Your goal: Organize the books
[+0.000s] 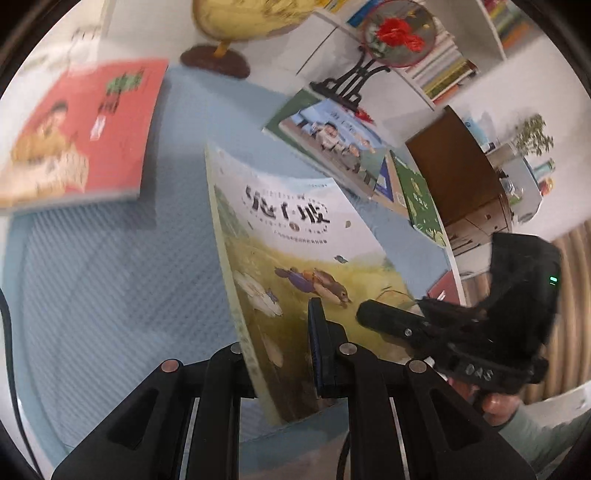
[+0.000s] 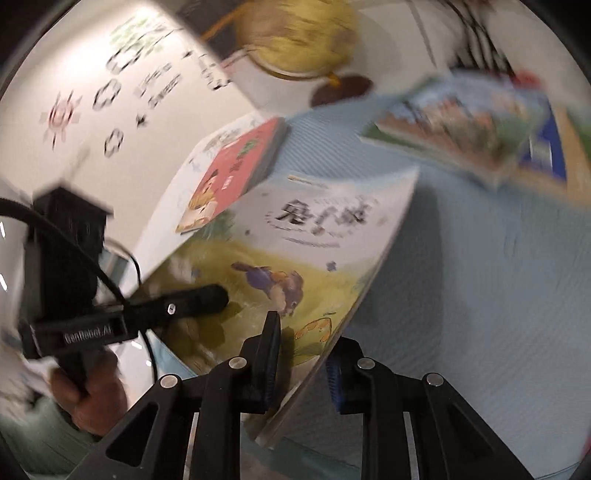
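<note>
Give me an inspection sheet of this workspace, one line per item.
Surface: blue mat, textured.
Job's things: rabbit book lifted, tilted; red book flat; loose book pile.
Clutter: globe, embroidered fan on stand.
Grippers: left gripper and right gripper each straddle an edge of the rabbit book; grip not certain.
Cables: black cable on the left gripper.
Surroundings: white bookshelf, wooden cabinet.

Open blue textured mat (image 1: 92, 277) left of lifted rabbit-cover picture book (image 1: 295, 240); flanked by red-cover book (image 1: 85, 129), overlapping photo-cover books (image 1: 332, 140), yellow globe on brown base (image 1: 221, 55) behind.
</note>
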Demonstrator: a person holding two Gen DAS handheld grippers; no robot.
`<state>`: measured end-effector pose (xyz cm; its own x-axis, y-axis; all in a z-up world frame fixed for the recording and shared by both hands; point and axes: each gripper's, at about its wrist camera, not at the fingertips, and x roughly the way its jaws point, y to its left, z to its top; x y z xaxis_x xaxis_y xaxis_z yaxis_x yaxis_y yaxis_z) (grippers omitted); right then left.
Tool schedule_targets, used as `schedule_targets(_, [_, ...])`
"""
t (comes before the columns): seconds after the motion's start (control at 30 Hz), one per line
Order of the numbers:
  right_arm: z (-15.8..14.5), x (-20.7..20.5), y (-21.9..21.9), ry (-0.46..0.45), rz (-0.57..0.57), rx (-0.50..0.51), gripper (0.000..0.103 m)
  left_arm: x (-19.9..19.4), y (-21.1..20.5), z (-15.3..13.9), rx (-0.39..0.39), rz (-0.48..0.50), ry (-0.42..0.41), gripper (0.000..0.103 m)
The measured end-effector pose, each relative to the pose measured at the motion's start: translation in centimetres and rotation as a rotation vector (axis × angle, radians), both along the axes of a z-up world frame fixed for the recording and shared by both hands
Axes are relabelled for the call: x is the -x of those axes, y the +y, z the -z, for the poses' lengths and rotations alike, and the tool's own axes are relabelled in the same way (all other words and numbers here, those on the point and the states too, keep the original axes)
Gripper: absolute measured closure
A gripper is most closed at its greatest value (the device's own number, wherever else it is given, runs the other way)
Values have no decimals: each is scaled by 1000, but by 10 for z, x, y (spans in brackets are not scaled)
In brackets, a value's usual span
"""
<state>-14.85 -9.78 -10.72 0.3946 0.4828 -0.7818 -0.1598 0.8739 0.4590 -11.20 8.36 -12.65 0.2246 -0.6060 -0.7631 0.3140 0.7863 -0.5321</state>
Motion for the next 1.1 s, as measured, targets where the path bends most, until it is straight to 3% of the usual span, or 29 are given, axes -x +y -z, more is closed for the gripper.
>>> schedule_targets(0.3, [-52,-15,26,-132,-77,76,81,-18,31,-46,57,-34,-89,91])
schedule_targets(0.53, [-75,-72,66,-185,-129,52,81,-58,67,-67,52,-126,-159,90])
schedule_targets(0.8, [-34,-154,111,-82,-180,-25,81,-115,113,-33,-20,-237,-105,89])
schedule_targets(1.1, [-4,-209,137,-33,-198,-34,81,-153,144,-2,-22,-298,-37,81])
